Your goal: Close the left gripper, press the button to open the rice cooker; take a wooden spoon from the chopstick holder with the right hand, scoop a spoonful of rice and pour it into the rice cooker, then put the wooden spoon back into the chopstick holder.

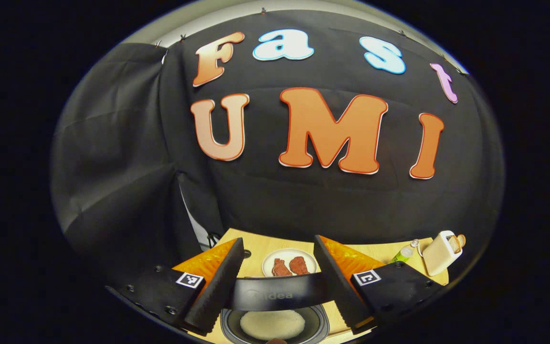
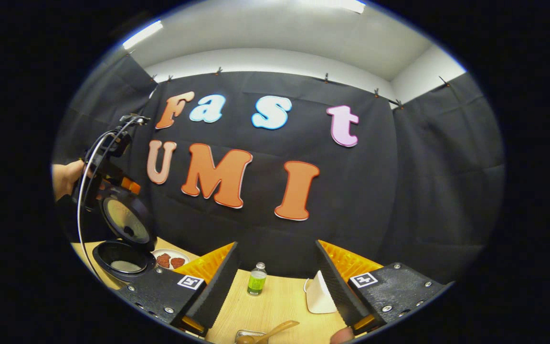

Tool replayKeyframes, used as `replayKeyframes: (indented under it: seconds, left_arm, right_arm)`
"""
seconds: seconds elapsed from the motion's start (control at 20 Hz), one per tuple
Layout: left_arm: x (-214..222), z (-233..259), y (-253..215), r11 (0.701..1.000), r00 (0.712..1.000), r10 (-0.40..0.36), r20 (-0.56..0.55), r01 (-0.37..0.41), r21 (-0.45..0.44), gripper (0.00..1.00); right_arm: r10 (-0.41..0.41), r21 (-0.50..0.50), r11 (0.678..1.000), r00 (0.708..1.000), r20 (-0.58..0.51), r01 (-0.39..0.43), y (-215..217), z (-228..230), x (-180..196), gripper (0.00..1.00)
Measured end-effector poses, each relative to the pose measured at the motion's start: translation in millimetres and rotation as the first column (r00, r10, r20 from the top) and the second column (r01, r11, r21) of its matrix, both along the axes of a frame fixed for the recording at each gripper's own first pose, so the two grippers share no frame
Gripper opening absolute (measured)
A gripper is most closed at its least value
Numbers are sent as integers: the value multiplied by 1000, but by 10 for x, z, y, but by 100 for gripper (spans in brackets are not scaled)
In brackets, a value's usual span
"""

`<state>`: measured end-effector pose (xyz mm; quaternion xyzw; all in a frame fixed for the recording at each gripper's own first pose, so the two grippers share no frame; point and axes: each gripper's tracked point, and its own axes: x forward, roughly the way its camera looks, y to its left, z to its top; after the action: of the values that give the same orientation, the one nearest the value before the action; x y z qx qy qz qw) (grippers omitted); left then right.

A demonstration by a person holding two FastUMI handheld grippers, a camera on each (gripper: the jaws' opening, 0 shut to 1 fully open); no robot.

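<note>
Worktop (image 2: 275,306) carries open cooker (image 2: 123,260) w/ rice inside at left, spoon (image 2: 275,330) near front edge below right hand-held gripper (image 2: 277,282), which is wide open & empty, as is left hand-held gripper (image 1: 279,282); recommend lowering squarely over handle, then closing.

Both views face the back wall; each shows the rice cooker (image 1: 275,310) (image 2: 123,260).

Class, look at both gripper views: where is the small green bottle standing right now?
In the right gripper view the green bottle stands upright on the wooden table, left of the white toaster. The left gripper view shows it at far right, beside that toaster.
</note>
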<state>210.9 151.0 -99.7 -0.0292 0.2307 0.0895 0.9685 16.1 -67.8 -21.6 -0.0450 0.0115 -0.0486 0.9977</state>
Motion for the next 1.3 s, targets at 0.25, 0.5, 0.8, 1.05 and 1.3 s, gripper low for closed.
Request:
replayKeyframes:
  seconds: [0.25, 0.5, 0.8, 1.05, 1.3]
  left_arm:
    - [-110, -89, -36, 1000, 998, 2, -59, -2, -4, 94]
    - [-519, -462, -172, 998, 976, -7, -219, -8, -67, 94]
    - [-1256, -1103, -400, 990, 899, -63, -434, 2, -140, 99]
    - [-1555, -1627, -530, 989, 788, -74, -611, -20, -145, 99]
    - [-1622, -1932, -551, 993, 714, -71, -697, -15, -117, 99]
  right_arm:
    - [-1, 109, 994, 998, 65, -6, 72, 192, 124, 94]
    - [-76, 138, 989, 983, 170, 53, -97, 466, 187, 93]
    - [-88, 204, 978, 981, 172, 52, -167, 474, 194, 91]
    - [-100, 215, 975, 975, 198, 56, -233, 546, 170, 86]
    - [-103, 216, 974, 975, 196, 60, -289, 557, 122, 86]
